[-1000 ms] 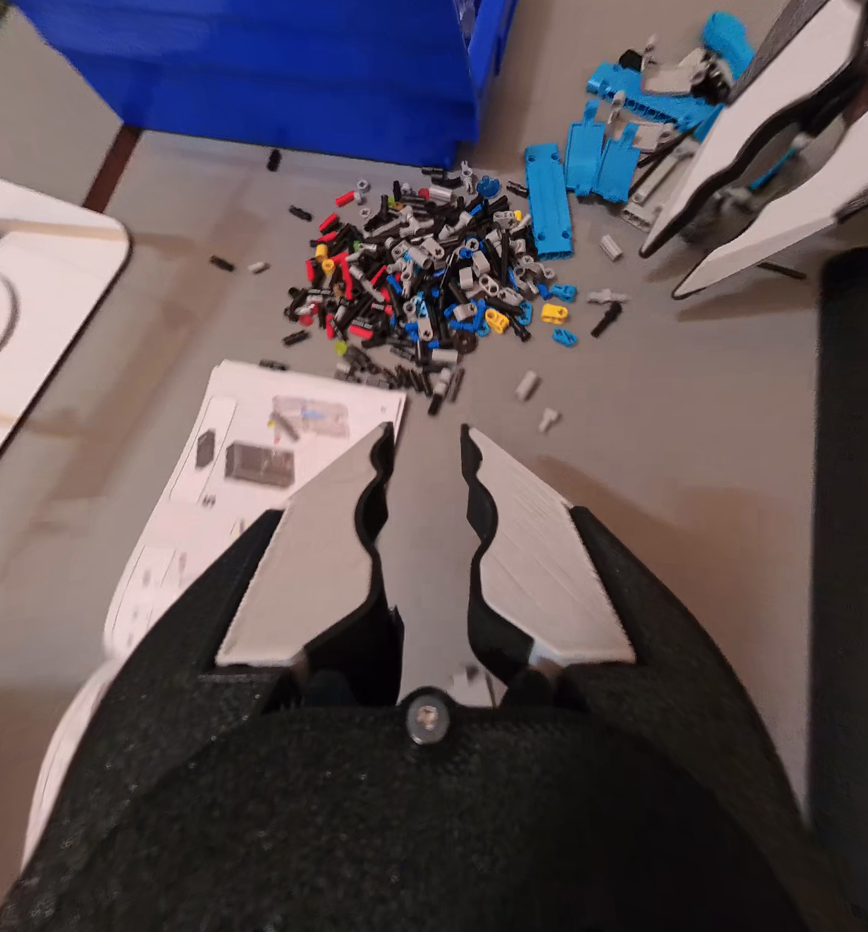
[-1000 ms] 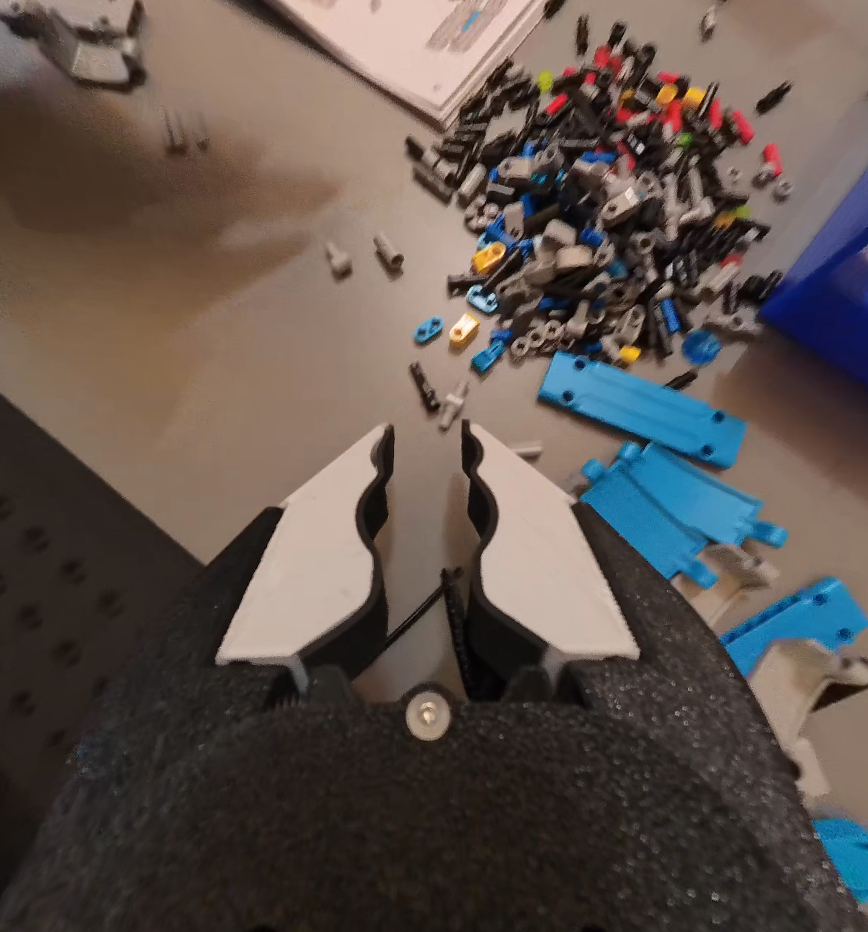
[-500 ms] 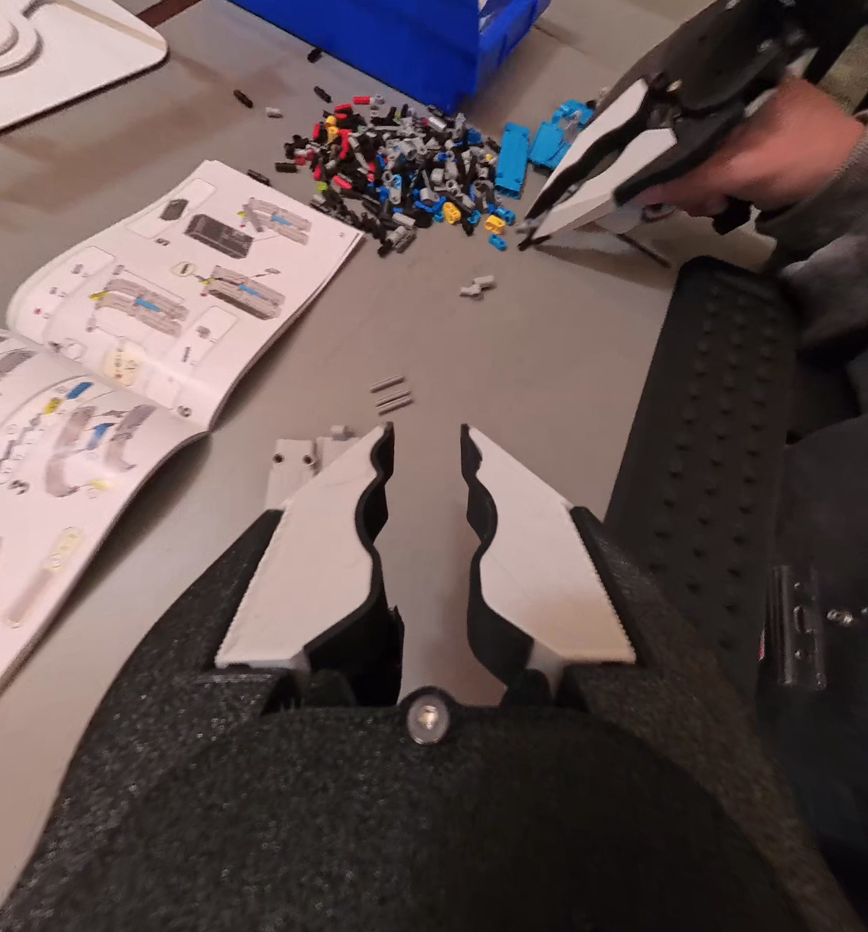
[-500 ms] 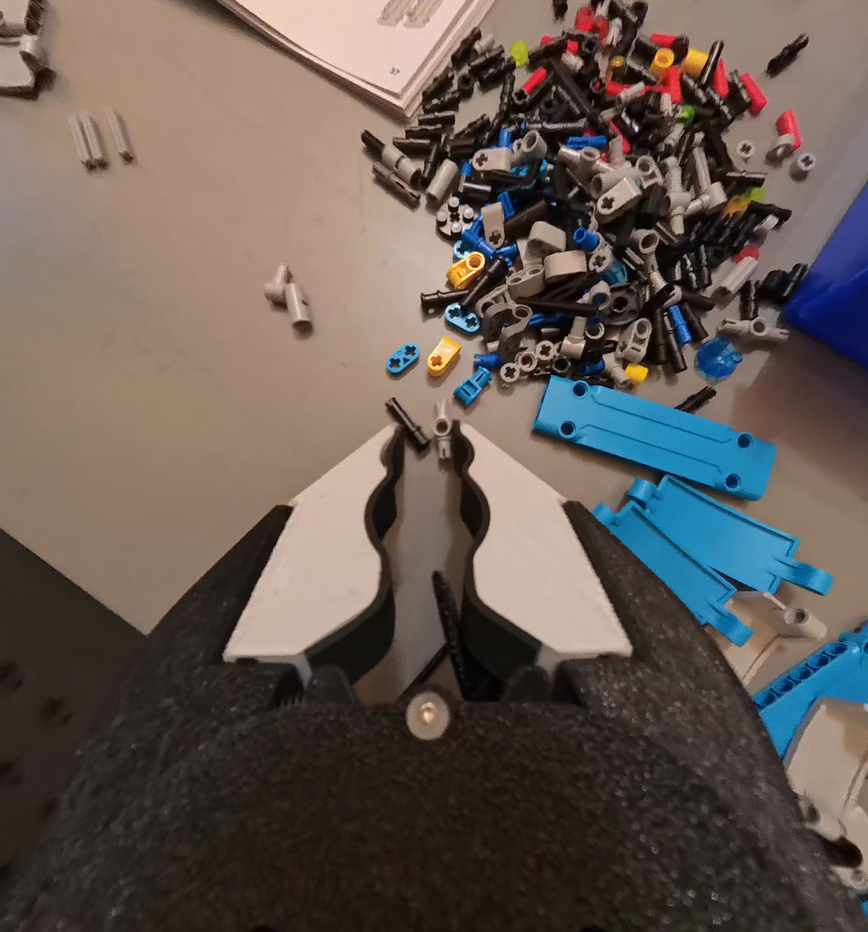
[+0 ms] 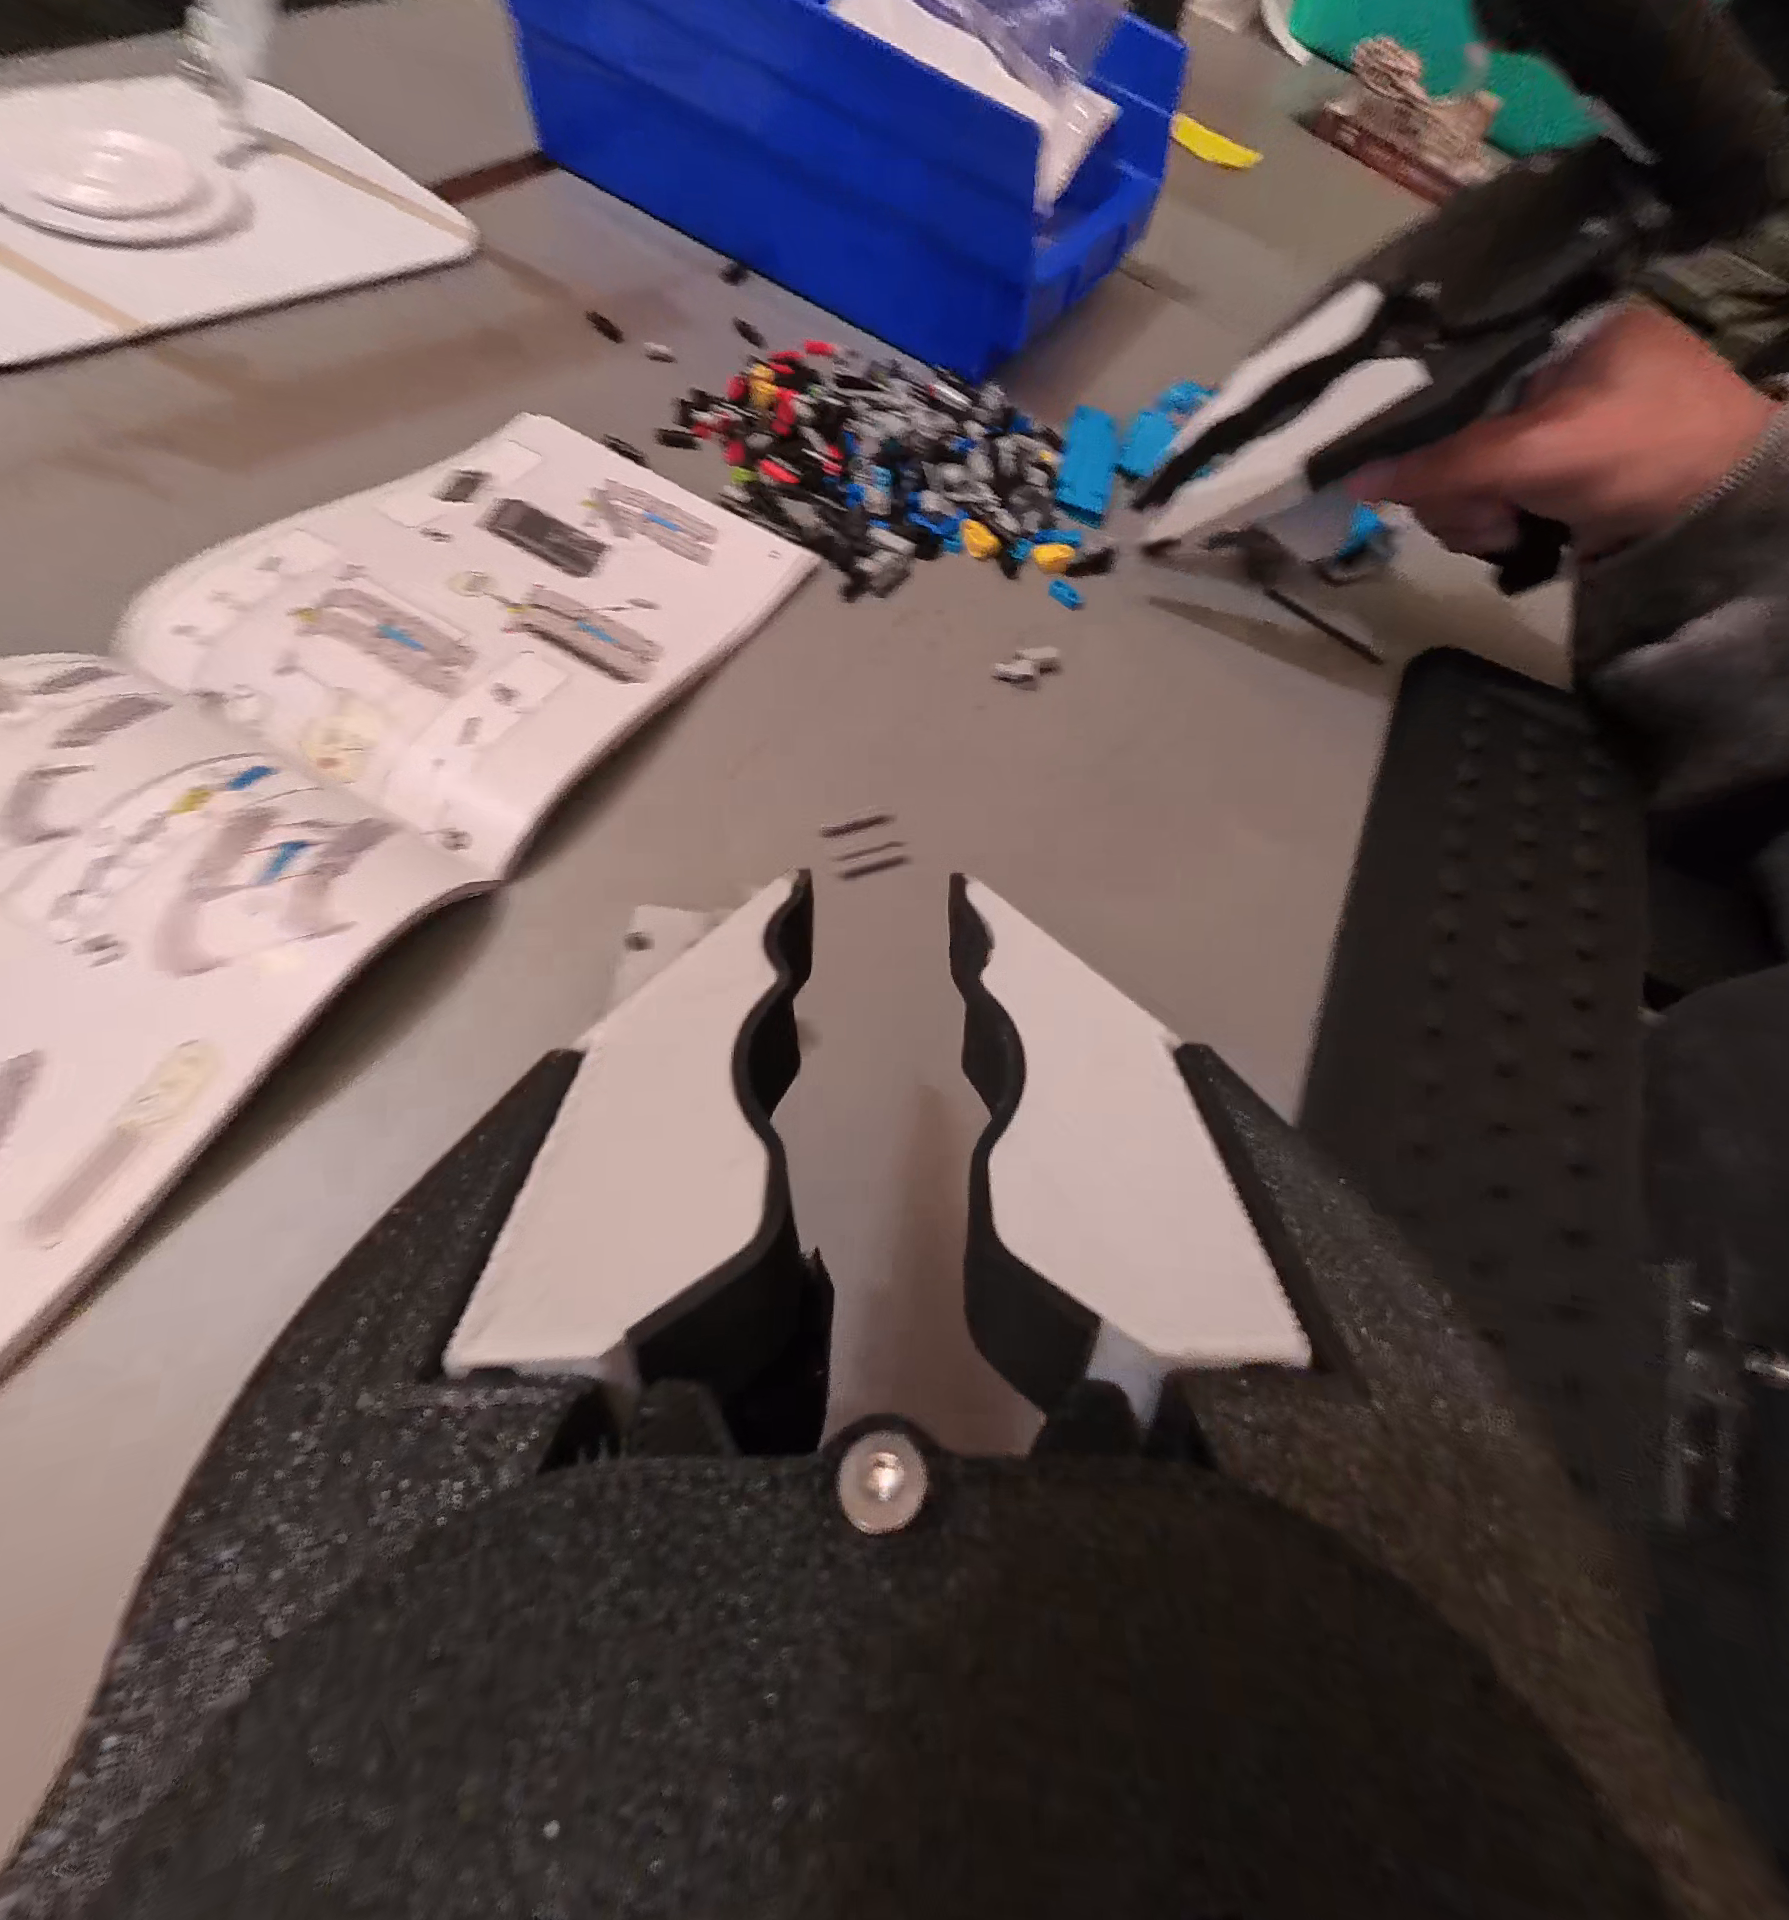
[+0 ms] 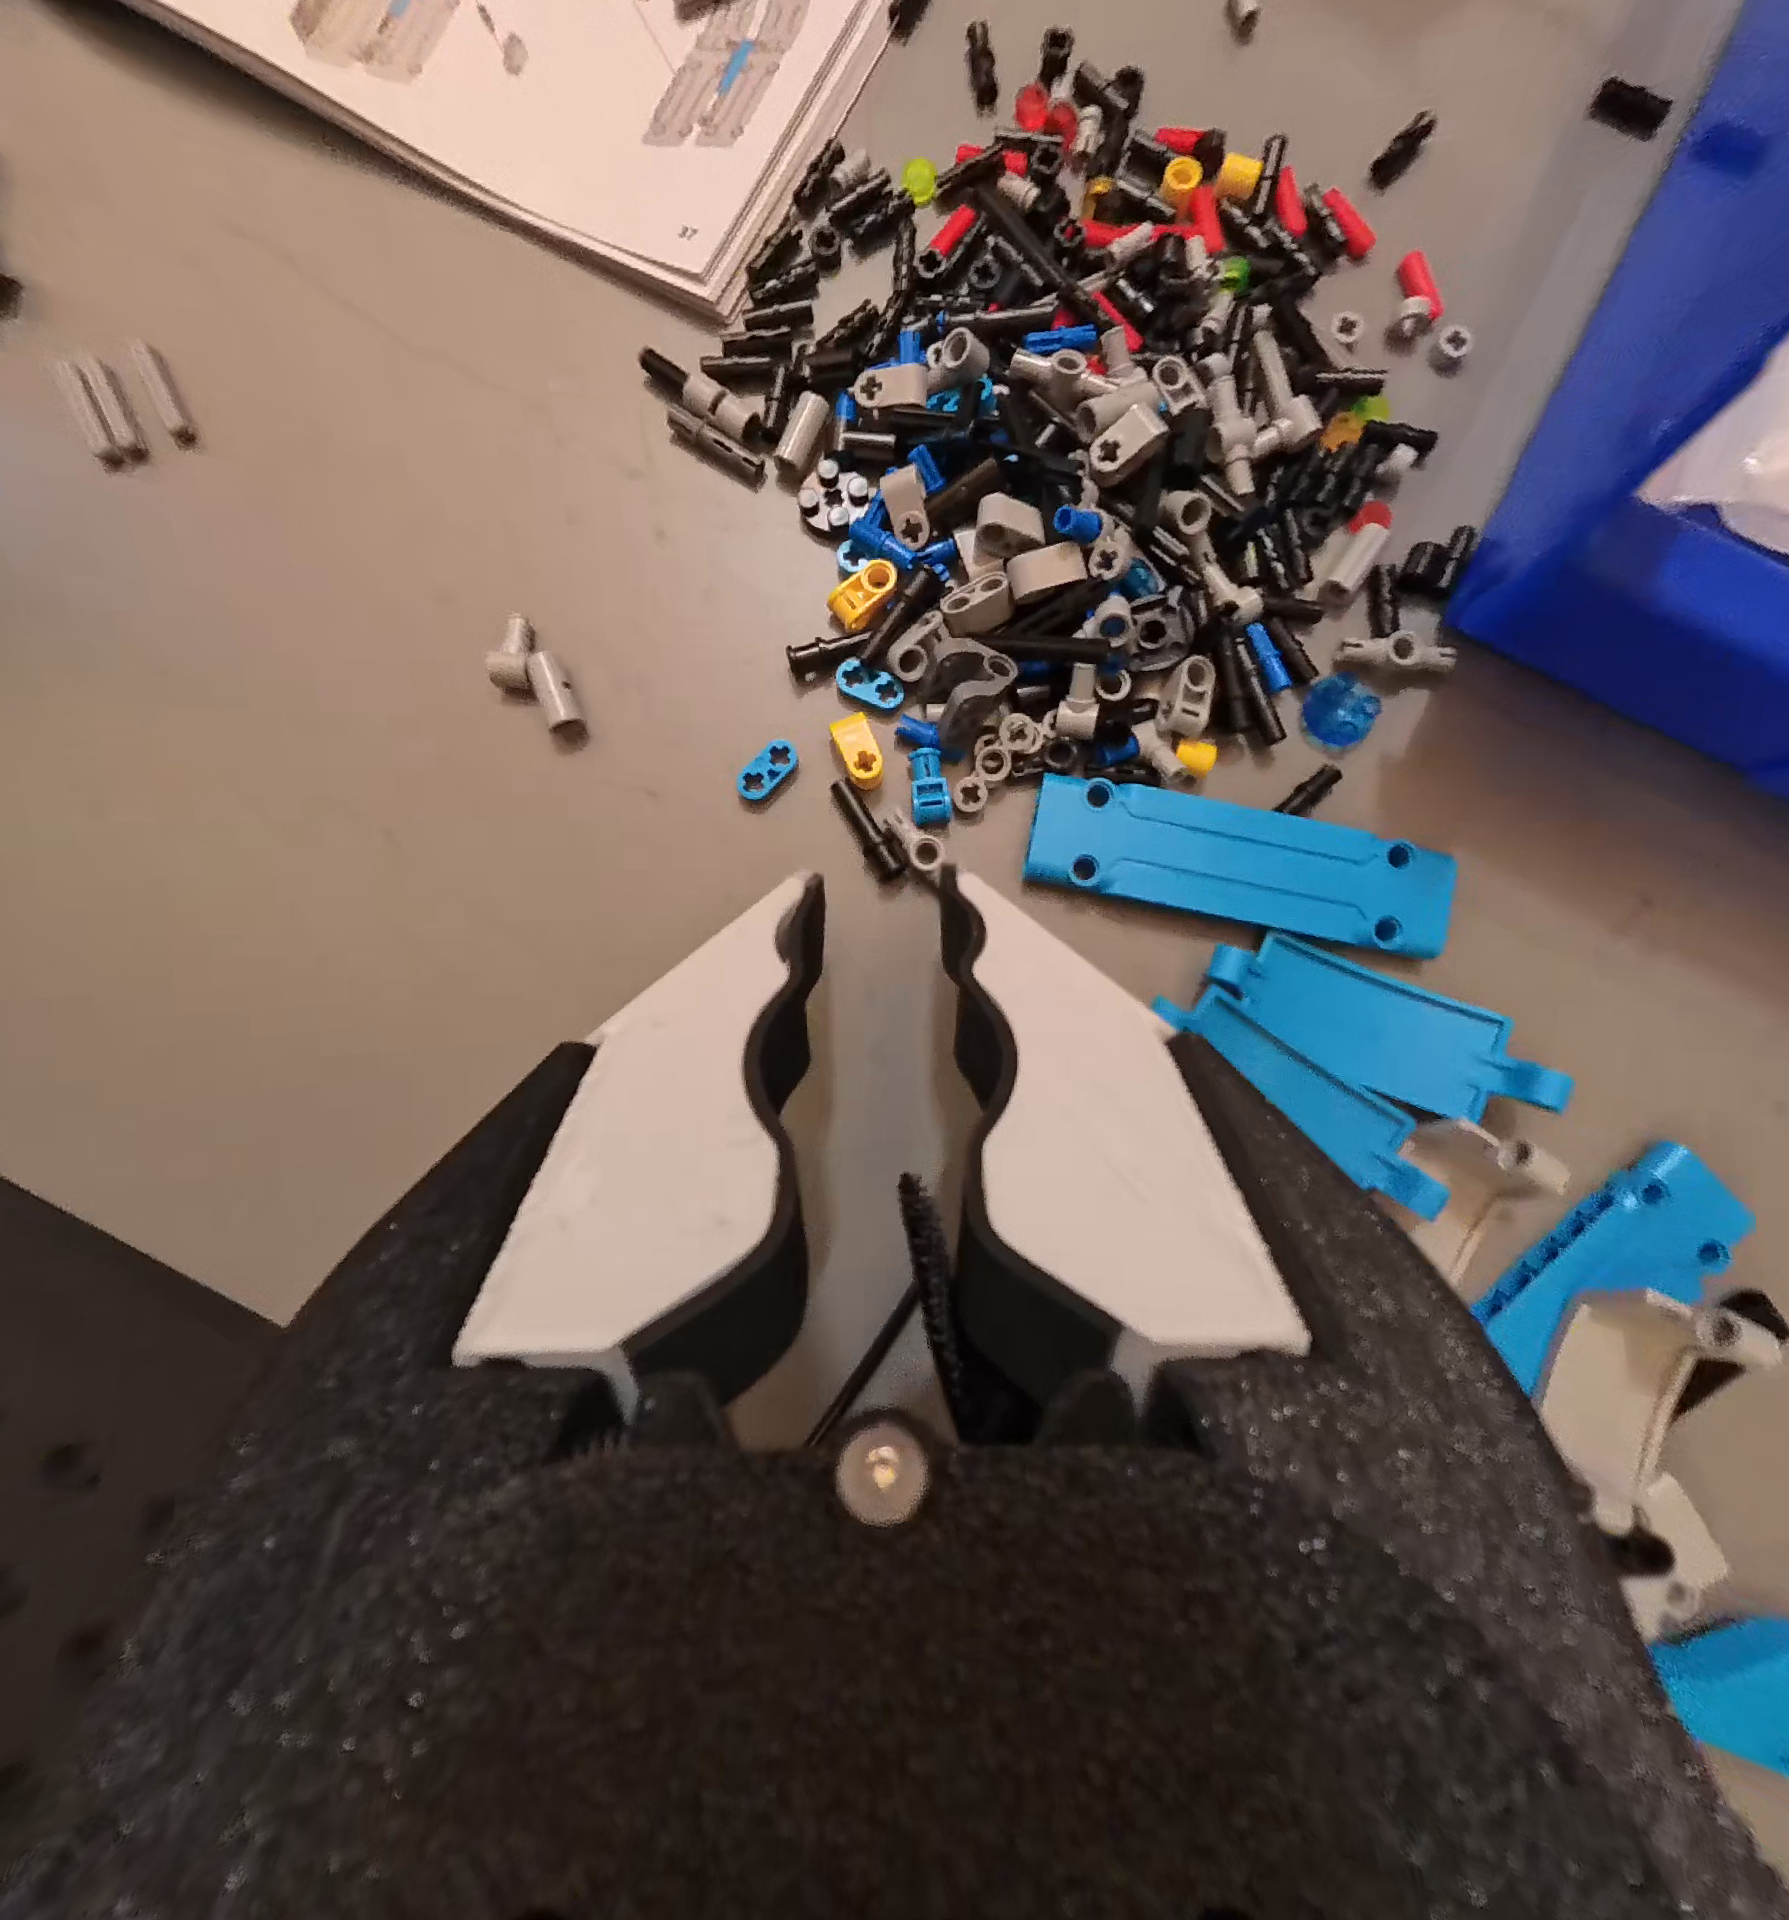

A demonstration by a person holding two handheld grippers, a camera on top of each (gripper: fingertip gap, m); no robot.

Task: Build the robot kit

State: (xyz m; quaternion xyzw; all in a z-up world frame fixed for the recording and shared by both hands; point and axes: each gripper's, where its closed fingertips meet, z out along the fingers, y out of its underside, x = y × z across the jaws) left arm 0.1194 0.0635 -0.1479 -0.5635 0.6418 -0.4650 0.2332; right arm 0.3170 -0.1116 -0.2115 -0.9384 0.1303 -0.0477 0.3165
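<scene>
My left gripper point(image 5: 882, 883) is open and empty, low over the grey table. Three thin grey rods point(image 5: 864, 847) lie just ahead of its tips. A small grey assembly point(image 5: 661, 930) is partly hidden behind its left finger. My right gripper point(image 6: 882, 883) is open and empty. Its tips are just short of a black pin point(image 6: 869, 826) and a small grey pin point(image 6: 921, 847) at the near edge of a pile of small mixed-colour parts point(image 6: 1077, 468). The right gripper point(image 5: 1150, 520) also shows in the left wrist view, held by a hand point(image 5: 1555, 447) beside the pile point(image 5: 869, 457).
An open instruction booklet point(image 5: 350, 675) lies left of the pile. A blue bin point(image 5: 838, 135) stands behind it. Light blue panels point(image 6: 1243, 862) and a blue-and-white assembly point(image 6: 1638, 1278) lie right of the right gripper. A black perforated mat point(image 5: 1472, 987) borders the table. Two grey connectors point(image 6: 537, 675) lie loose. There is about 30 centimeters between the tips of the two grippers.
My left gripper has drawn back from the pile to the three grey rods. My right gripper moved in toward the black and grey pins and now sits slightly back from them.
</scene>
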